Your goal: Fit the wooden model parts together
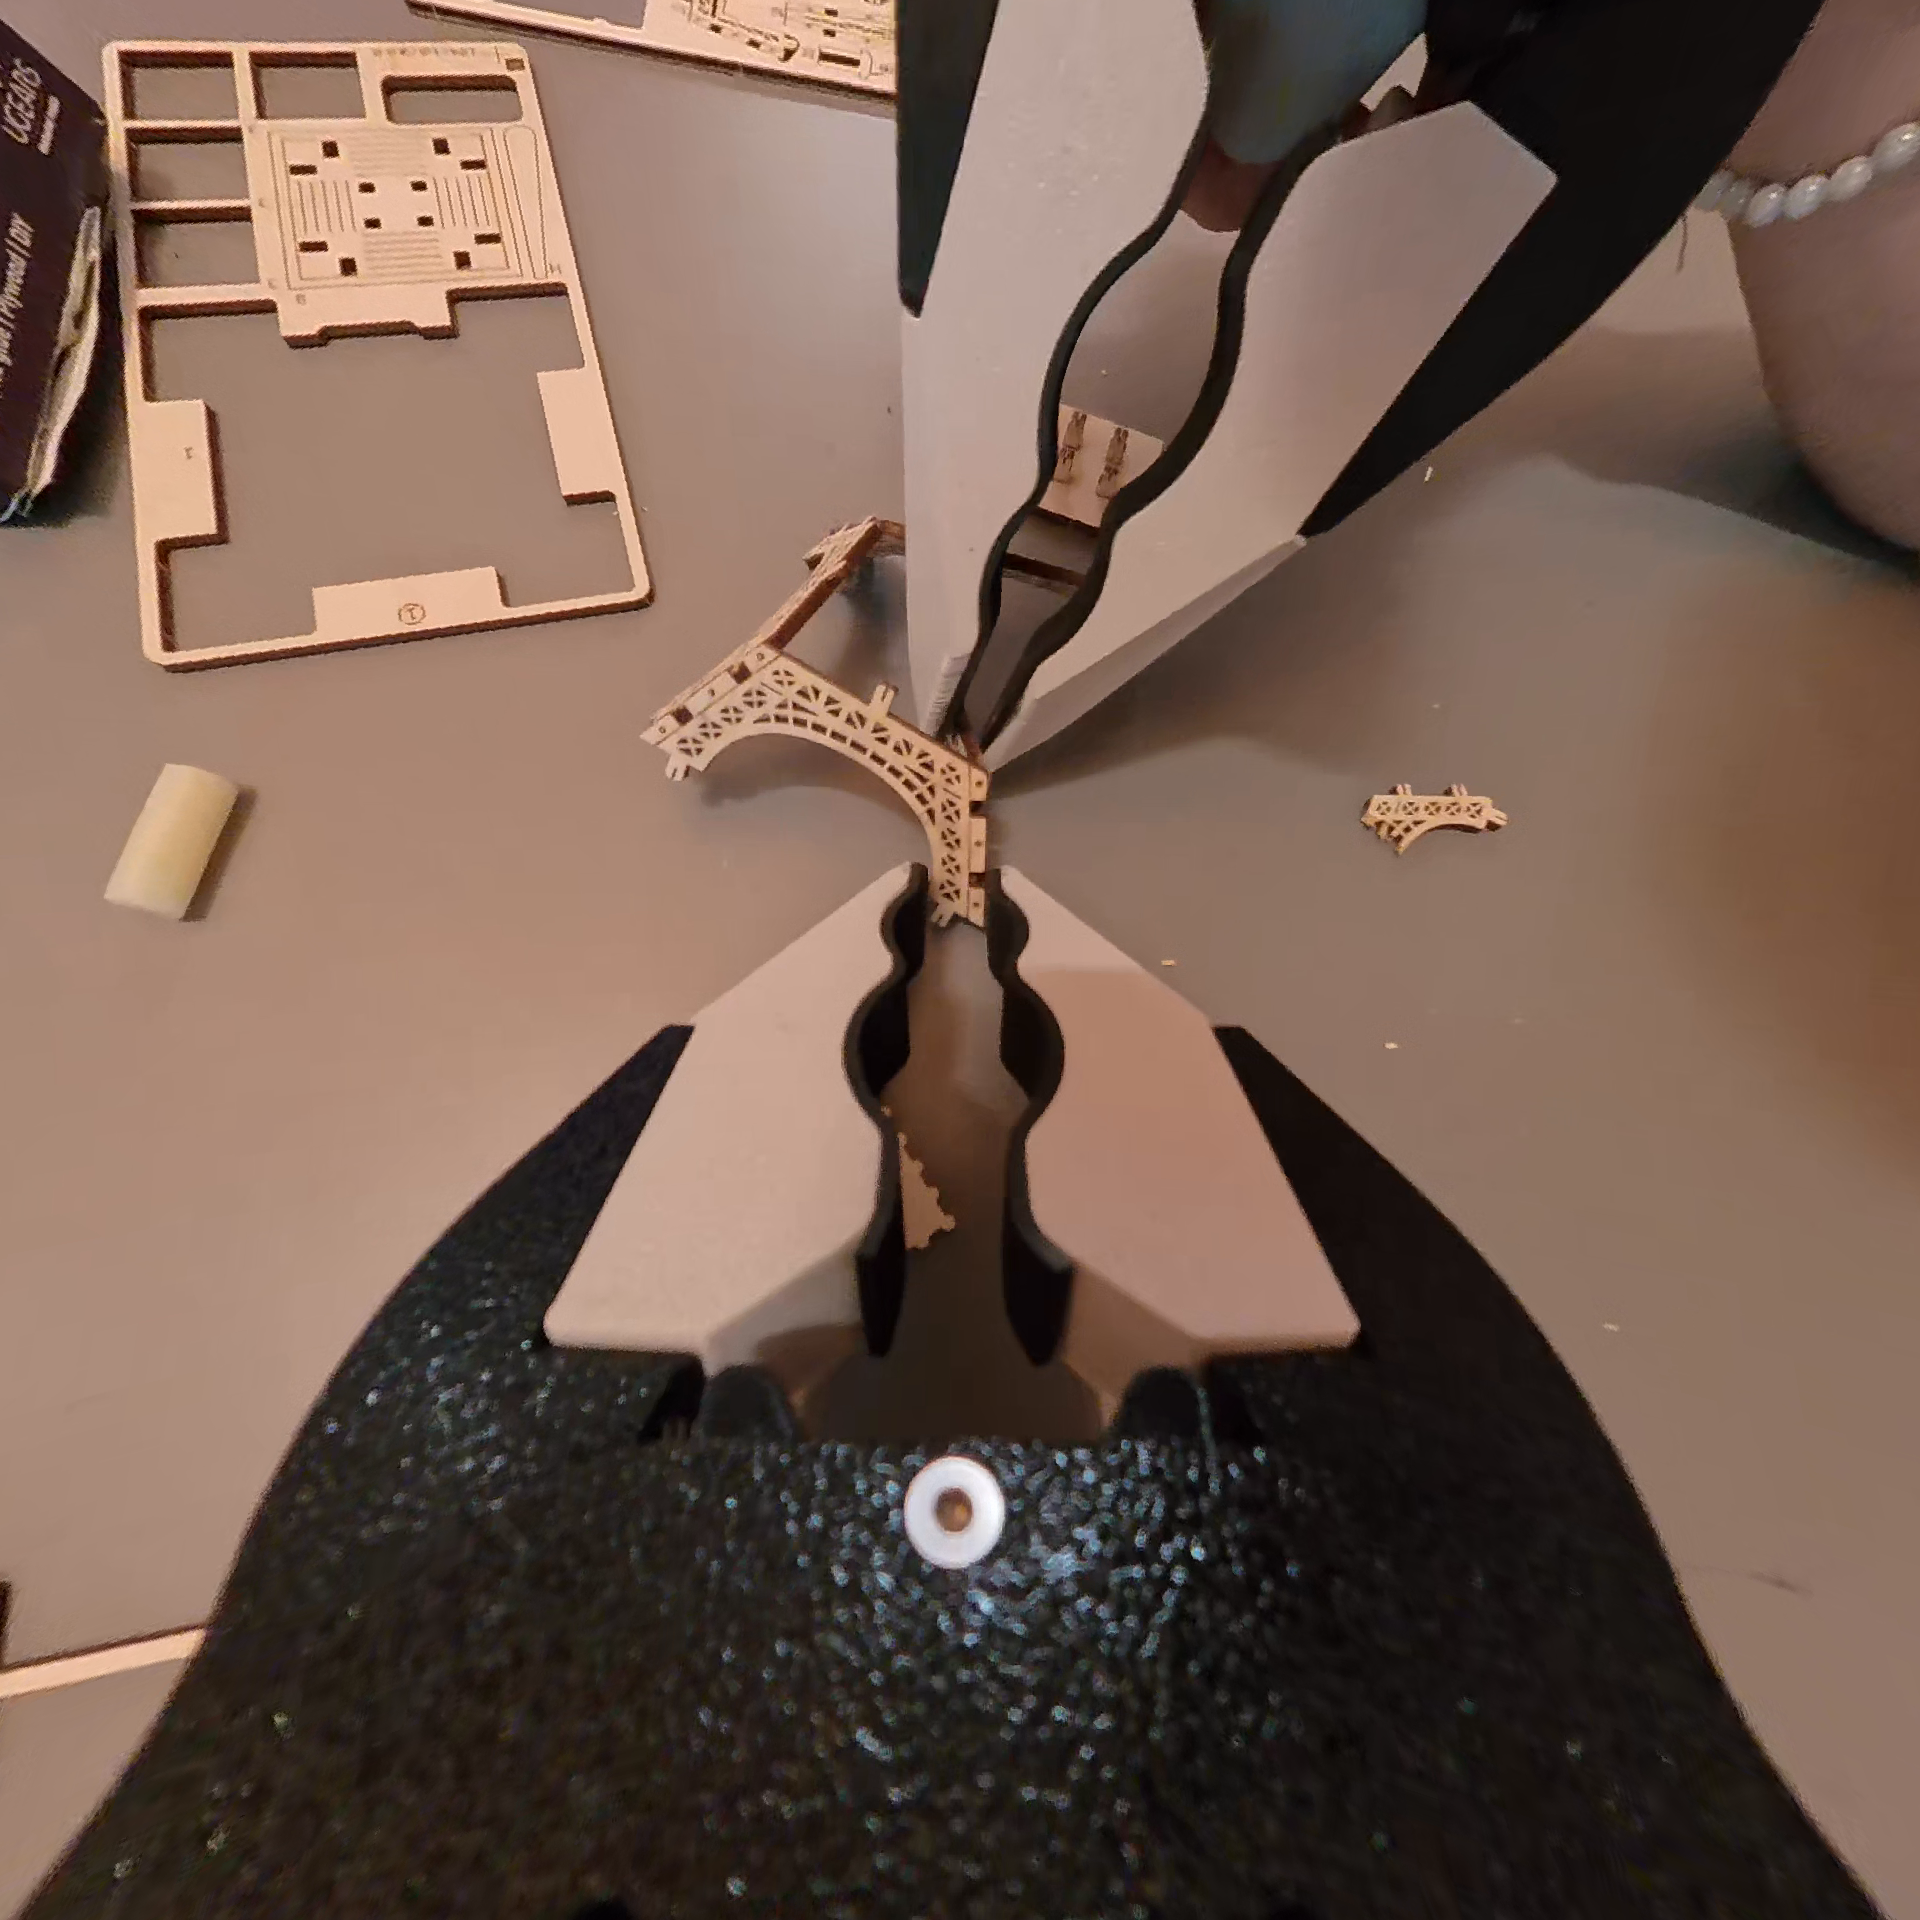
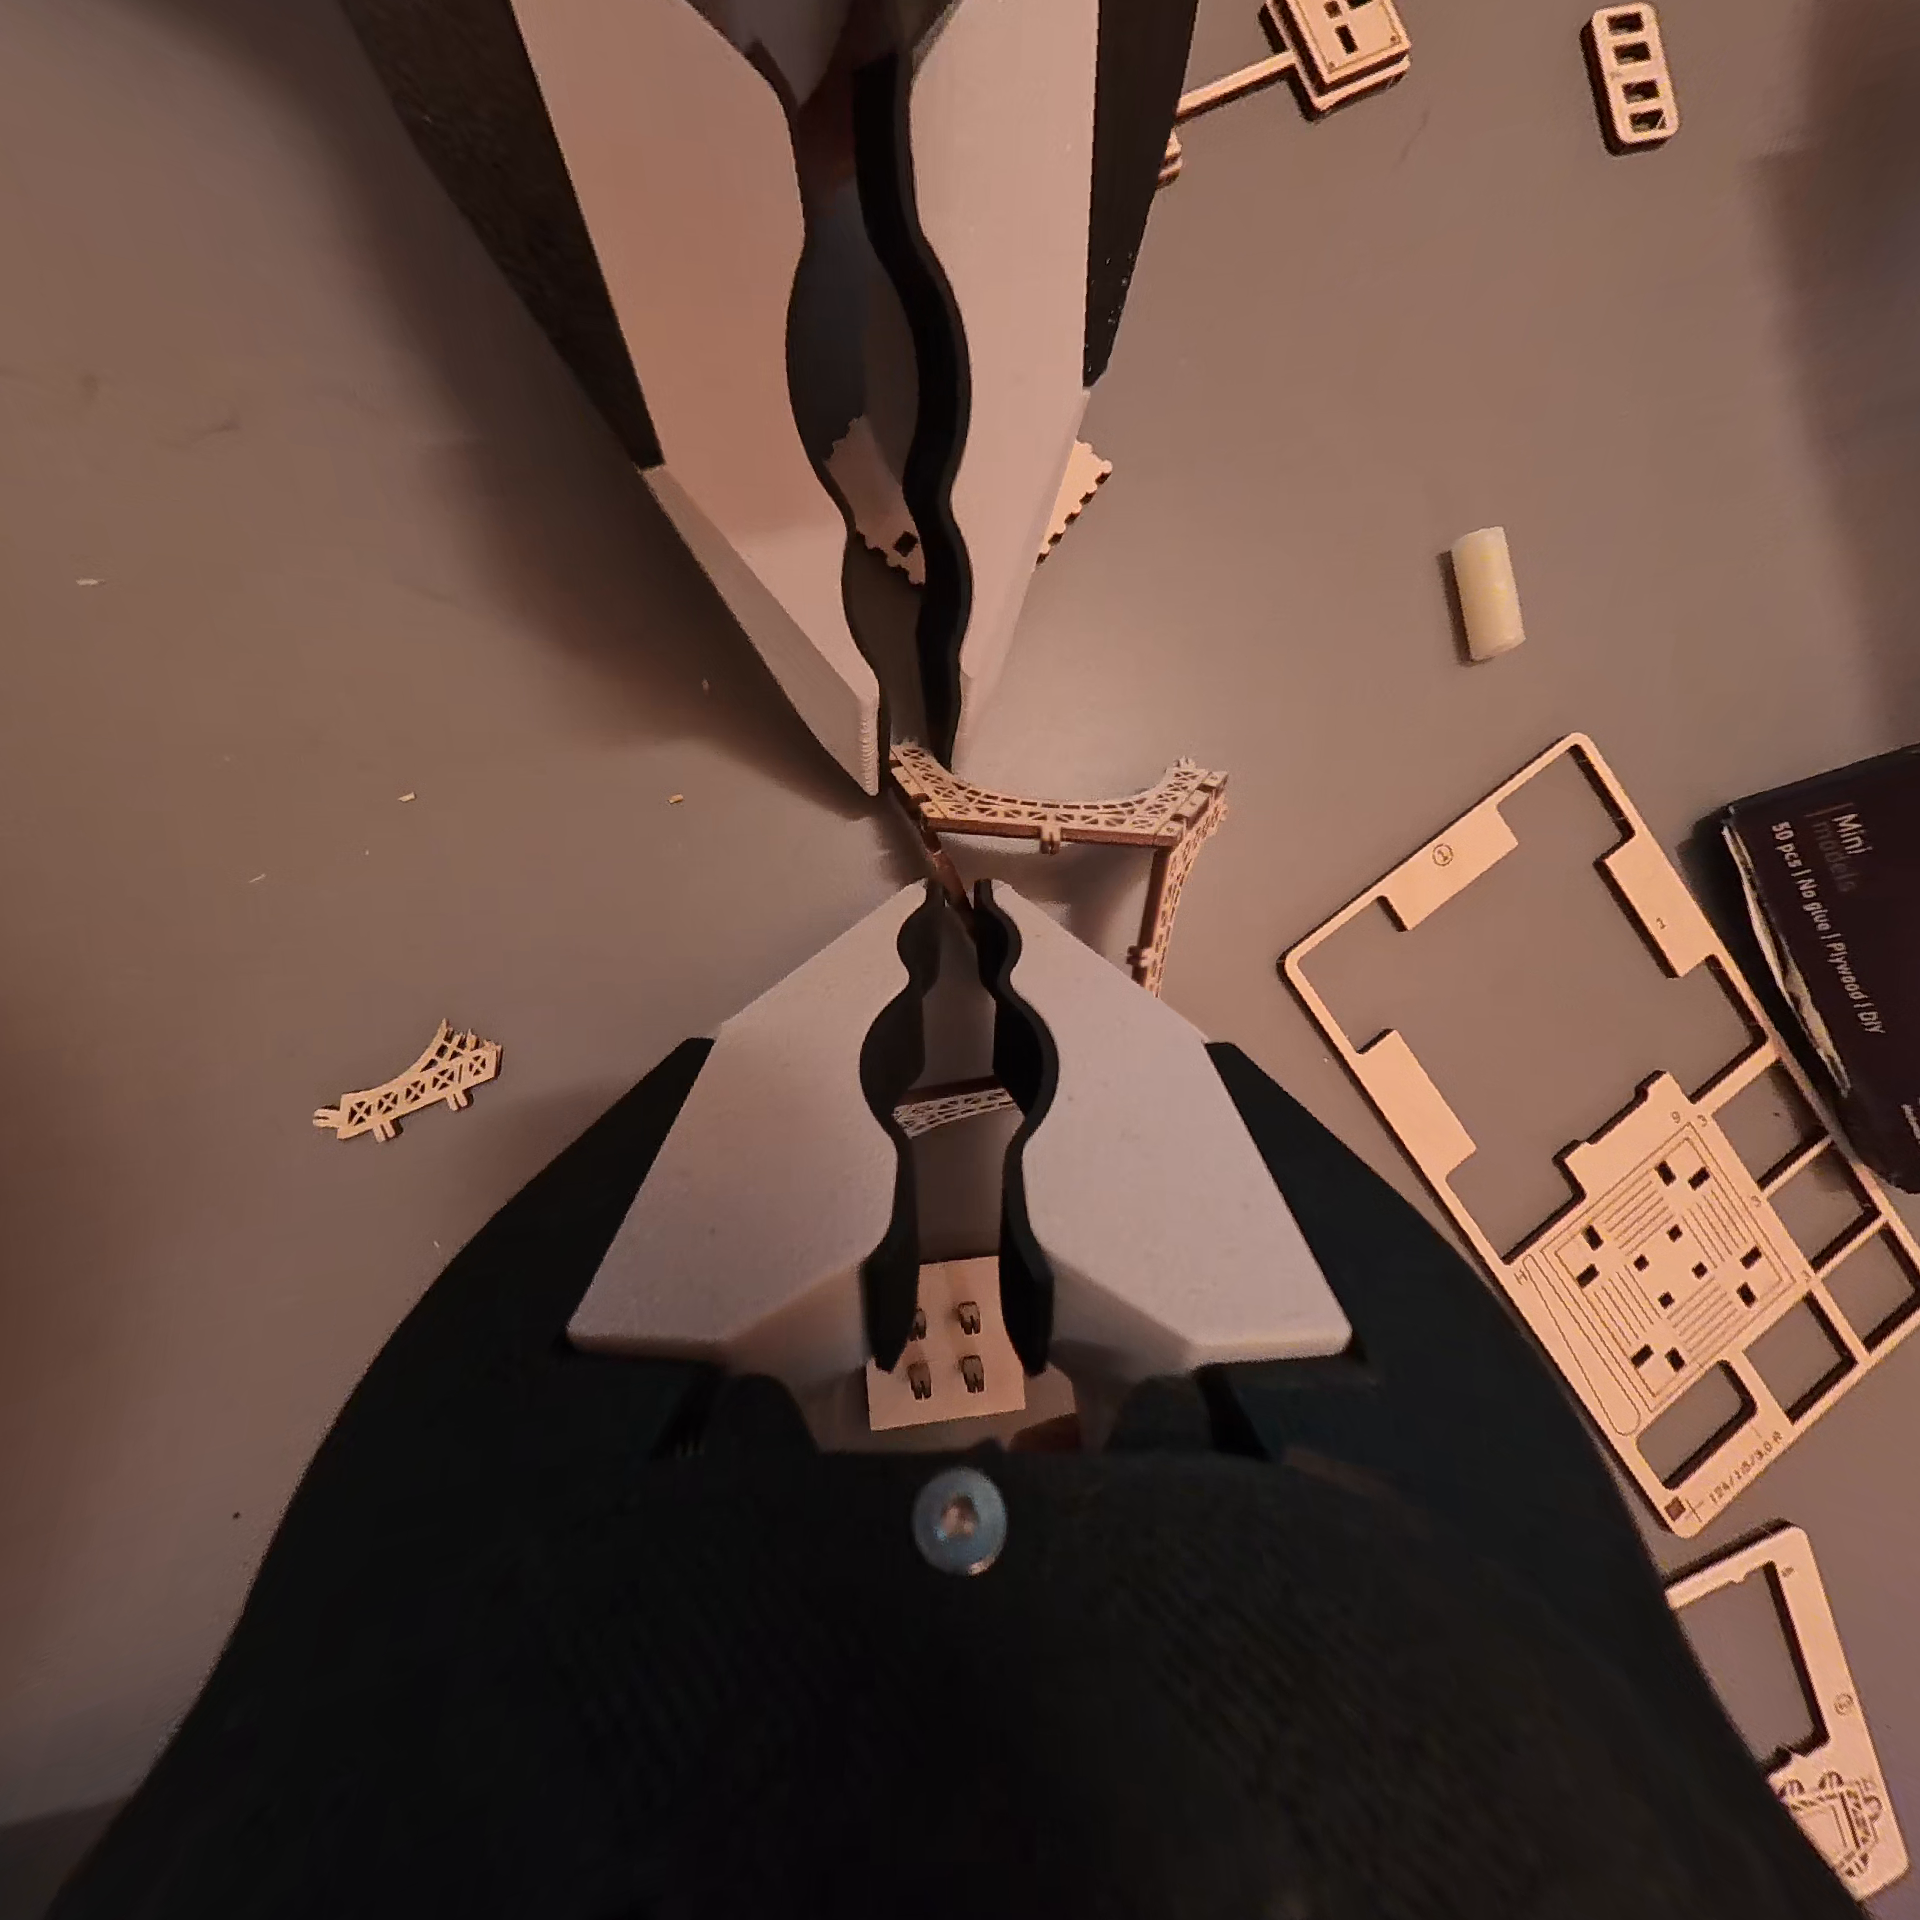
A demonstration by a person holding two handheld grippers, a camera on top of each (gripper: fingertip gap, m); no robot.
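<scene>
Lattice arch, pinched btwn L gripper, R gripper tips

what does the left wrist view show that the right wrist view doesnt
Only the left wrist view: a person's wrist with a pearl bracelet at the upper right.

Only the right wrist view: a small three-hole wooden piece and a signpost-shaped part near the top, plus a second cut-out sheet at the lower right.

Both: the left gripper and right gripper pinching the lattice arch assembly, a loose lattice piece, a cream cylinder, the punched-out wooden sheet and a dark box.
</scene>
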